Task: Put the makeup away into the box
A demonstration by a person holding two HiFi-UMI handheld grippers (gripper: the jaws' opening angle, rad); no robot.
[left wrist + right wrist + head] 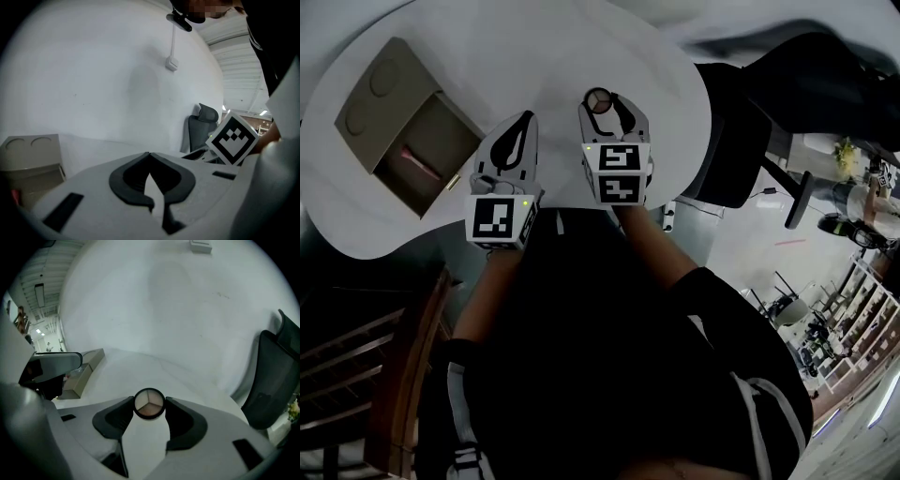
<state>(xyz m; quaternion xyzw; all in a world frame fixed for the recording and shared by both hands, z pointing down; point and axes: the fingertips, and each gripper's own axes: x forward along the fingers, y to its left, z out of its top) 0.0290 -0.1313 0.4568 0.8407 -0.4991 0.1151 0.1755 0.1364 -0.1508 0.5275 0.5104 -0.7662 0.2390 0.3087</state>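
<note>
Right gripper: jaws closed partway on round three-shade makeup compact, gripped at both sides by pads, held over white round table. Left gripper: jaws brought together, tips touching, nothing held. Open cardboard box seen at compact's 9 o'clock, well apart; pink item lying inside.

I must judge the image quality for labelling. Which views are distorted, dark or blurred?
Head view: fisheye bends the white table; the lower half is dark. Left gripper view: soft, black corners, the box blurred at the edge. Right gripper view: round makeup compact fairly sharp, evenly lit, no glare.
</note>
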